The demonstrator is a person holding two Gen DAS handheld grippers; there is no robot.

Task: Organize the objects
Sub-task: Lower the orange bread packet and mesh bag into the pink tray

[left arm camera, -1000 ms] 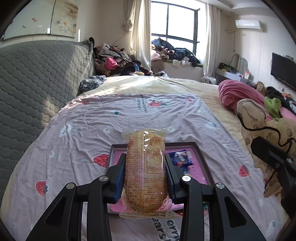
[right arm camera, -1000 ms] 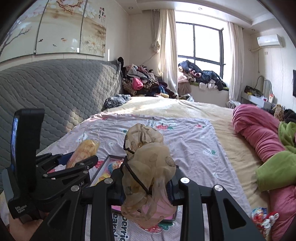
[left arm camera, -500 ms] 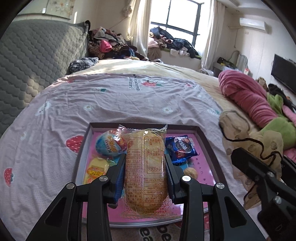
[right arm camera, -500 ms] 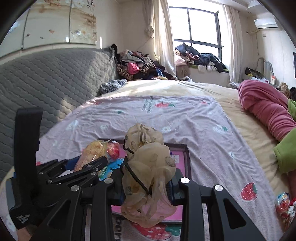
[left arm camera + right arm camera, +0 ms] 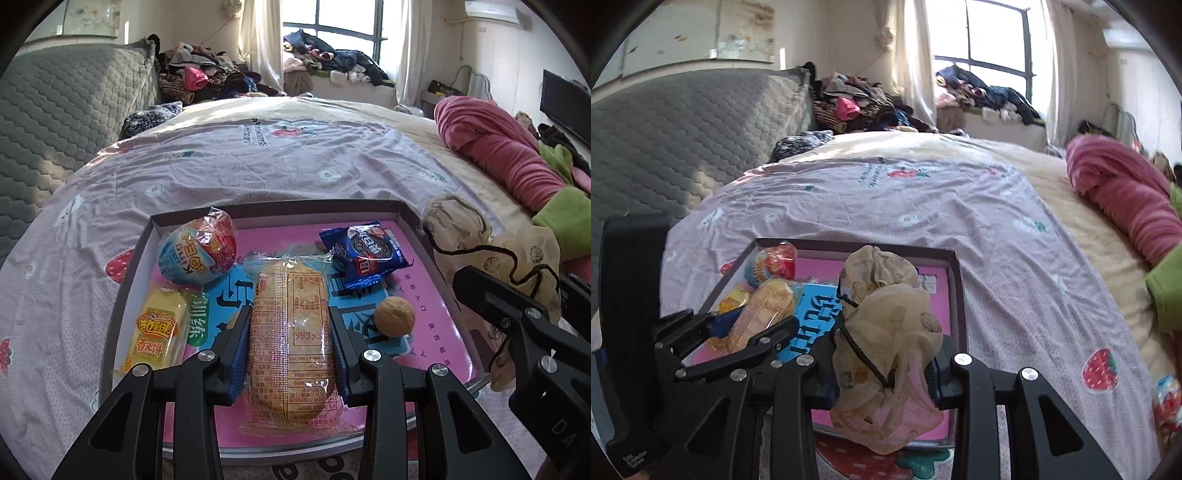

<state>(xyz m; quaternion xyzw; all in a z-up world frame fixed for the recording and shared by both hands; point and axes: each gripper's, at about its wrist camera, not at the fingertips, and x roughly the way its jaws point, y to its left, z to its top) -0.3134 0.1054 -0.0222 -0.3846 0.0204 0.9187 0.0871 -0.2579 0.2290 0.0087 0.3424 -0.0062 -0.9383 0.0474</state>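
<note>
A shallow tray [image 5: 136, 258] with a pink and blue floor lies on the bed. My left gripper [image 5: 290, 325] is shut on a long yellow snack pack [image 5: 290, 343], low over the tray's near middle. In the tray lie a round colourful candy pack [image 5: 197, 251], a yellow rice-cake pack [image 5: 157, 332], a blue Oreo pack [image 5: 364, 251] and a walnut [image 5: 393, 316]. My right gripper [image 5: 882, 354] is shut on a beige sheer drawstring pouch [image 5: 886, 332], over the tray's [image 5: 955, 295] right side. The pouch also shows in the left wrist view [image 5: 491, 254].
The bed has a lilac strawberry-print sheet [image 5: 258, 158]. A grey quilted headboard [image 5: 55, 122] stands at left. Pink and green bedding [image 5: 509, 158] is piled at right. Clothes heap by the window [image 5: 332, 59]. A snack wrapper [image 5: 1167, 398] lies at the right edge.
Both grippers have moved down and forward over the tray, each still holding its item. The tray and its contents now fill more of both views.
</note>
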